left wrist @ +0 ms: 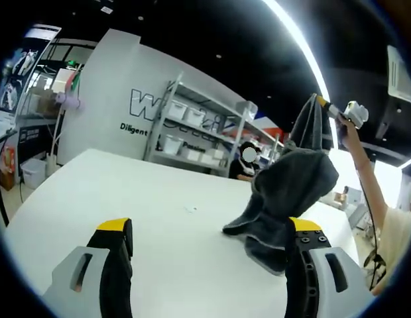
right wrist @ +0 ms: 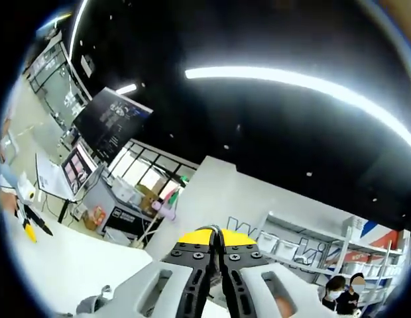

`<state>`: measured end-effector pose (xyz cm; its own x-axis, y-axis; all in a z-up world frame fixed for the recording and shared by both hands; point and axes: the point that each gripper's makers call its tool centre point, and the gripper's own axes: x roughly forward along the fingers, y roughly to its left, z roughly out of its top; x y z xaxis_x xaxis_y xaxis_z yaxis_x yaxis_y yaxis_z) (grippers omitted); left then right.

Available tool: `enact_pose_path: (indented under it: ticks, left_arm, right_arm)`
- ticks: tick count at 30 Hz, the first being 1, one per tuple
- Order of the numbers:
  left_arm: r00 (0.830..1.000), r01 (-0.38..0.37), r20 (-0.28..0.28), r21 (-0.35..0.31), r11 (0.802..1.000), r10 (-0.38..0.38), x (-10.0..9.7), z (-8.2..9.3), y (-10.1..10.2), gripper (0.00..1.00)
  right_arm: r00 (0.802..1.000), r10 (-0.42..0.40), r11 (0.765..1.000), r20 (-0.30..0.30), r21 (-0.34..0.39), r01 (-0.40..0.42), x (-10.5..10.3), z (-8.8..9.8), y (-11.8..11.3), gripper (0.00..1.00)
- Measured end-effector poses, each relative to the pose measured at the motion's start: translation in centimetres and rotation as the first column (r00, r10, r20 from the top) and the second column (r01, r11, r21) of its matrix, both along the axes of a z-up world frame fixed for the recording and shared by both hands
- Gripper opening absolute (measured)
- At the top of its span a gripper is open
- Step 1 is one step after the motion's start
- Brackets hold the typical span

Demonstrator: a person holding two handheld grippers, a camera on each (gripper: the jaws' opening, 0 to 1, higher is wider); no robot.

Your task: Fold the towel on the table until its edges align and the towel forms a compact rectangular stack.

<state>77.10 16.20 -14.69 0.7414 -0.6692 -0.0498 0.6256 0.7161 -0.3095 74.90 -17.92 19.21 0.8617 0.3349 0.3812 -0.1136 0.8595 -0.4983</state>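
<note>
White and bare across most of its top, the counter (left wrist: 159,225) carries a dark grey towel (left wrist: 285,199) at about 3 o'clock in the left gripper view, its lower folds bunched on the surface while its top corner is hoisted high at 1 o'clock by the right gripper (left wrist: 335,111), pressed together and pinching the cloth. The left gripper (left wrist: 209,255) is spread wide, holding nothing, low at 6 o'clock. To fold well, I judge it should catch a hanging corner level with the raised one, so the edges meet before laying flat.
</note>
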Motion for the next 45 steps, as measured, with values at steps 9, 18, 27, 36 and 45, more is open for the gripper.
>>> enact_pose_path:
  ticks: [9,18,27,36,45]
  left_arm:
    - [1.000,0.001,0.000,0.001,1.000,-0.001,-0.1,0.0,-0.1,0.94]
    - [1.000,0.010,0.002,0.003,1.000,-0.010,-0.2,0.1,-0.2,0.94]
    - [1.000,0.010,-0.006,0.012,1.000,-0.010,-0.1,-0.3,-0.3,0.94]
    - [1.000,0.016,-0.012,0.020,1.000,-0.016,-0.2,-0.6,-0.4,0.93]
    - [1.000,0.013,-0.019,0.027,1.000,-0.012,-0.2,-1.0,-0.3,0.93]
  right_arm:
    - [0.990,-0.100,0.995,-0.097,-0.007,0.100,1.9,-5.5,-5.2,0.00]
    - [0.961,-0.183,0.982,-0.207,0.003,0.187,2.3,-11.4,-11.5,0.00]
    - [0.924,-0.236,0.963,-0.301,0.057,0.265,1.5,-18.0,-16.6,0.00]
    - [0.858,-0.317,0.928,-0.404,0.056,0.369,0.9,-25.5,-21.1,0.00]
    - [0.778,-0.376,0.911,-0.503,-0.045,0.410,1.3,-32.5,-22.8,0.00]
